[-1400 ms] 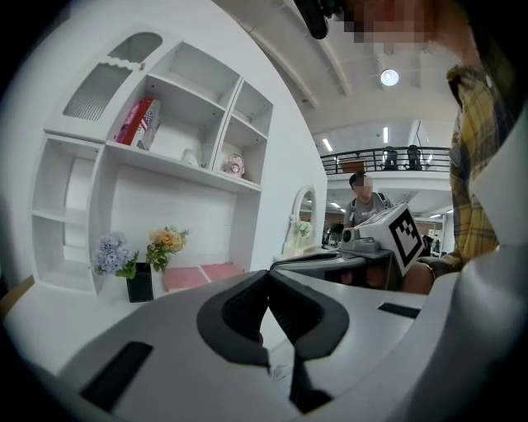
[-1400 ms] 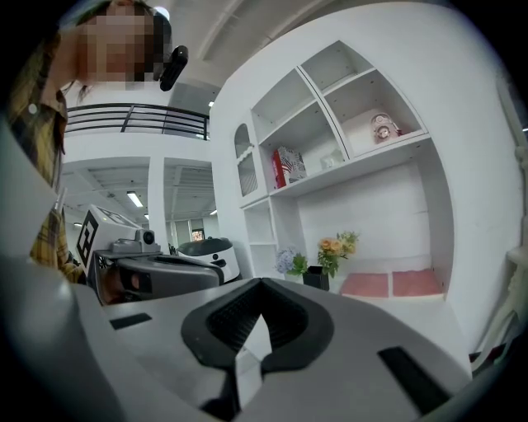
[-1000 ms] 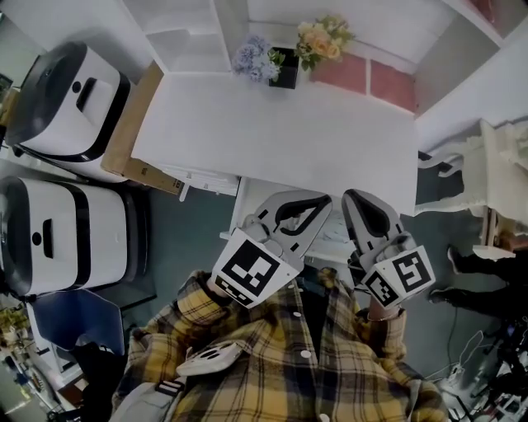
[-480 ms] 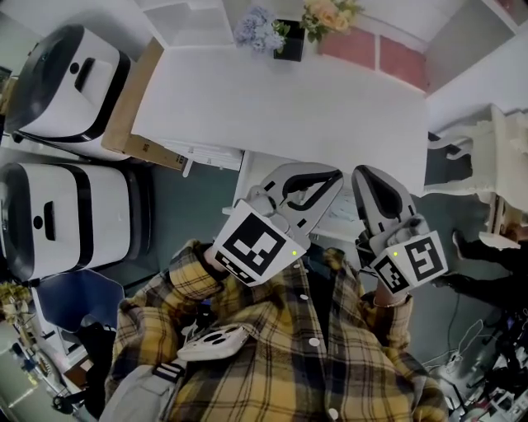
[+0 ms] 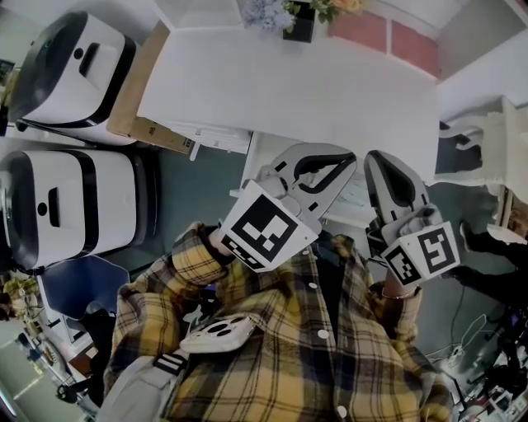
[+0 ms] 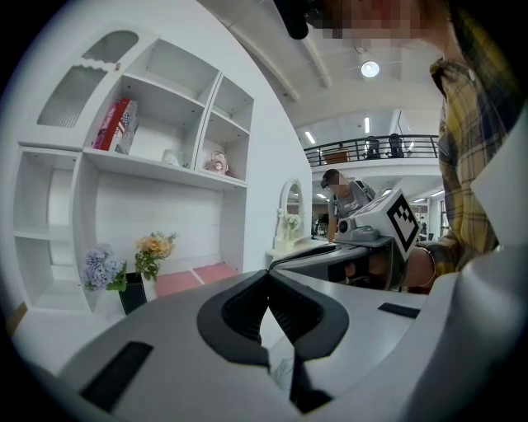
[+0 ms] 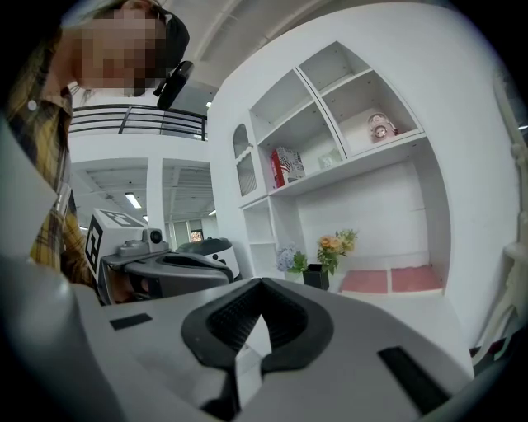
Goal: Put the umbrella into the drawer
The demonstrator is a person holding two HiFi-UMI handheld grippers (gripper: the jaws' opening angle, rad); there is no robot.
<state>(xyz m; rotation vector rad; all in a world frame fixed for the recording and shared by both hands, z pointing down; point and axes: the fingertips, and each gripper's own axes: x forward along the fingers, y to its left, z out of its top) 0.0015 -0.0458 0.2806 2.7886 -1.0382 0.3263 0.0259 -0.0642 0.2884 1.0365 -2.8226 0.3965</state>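
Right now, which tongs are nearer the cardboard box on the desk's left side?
Left. The left tongs sit at the front edge of the desk, right of the cardboard box; the right tongs are further right.

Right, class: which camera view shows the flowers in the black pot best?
The left gripper view: the flowers show whole and largest, purple and orange bunches clear. The right gripper view shows them whole but smaller; the head view cuts them off at its top edge.
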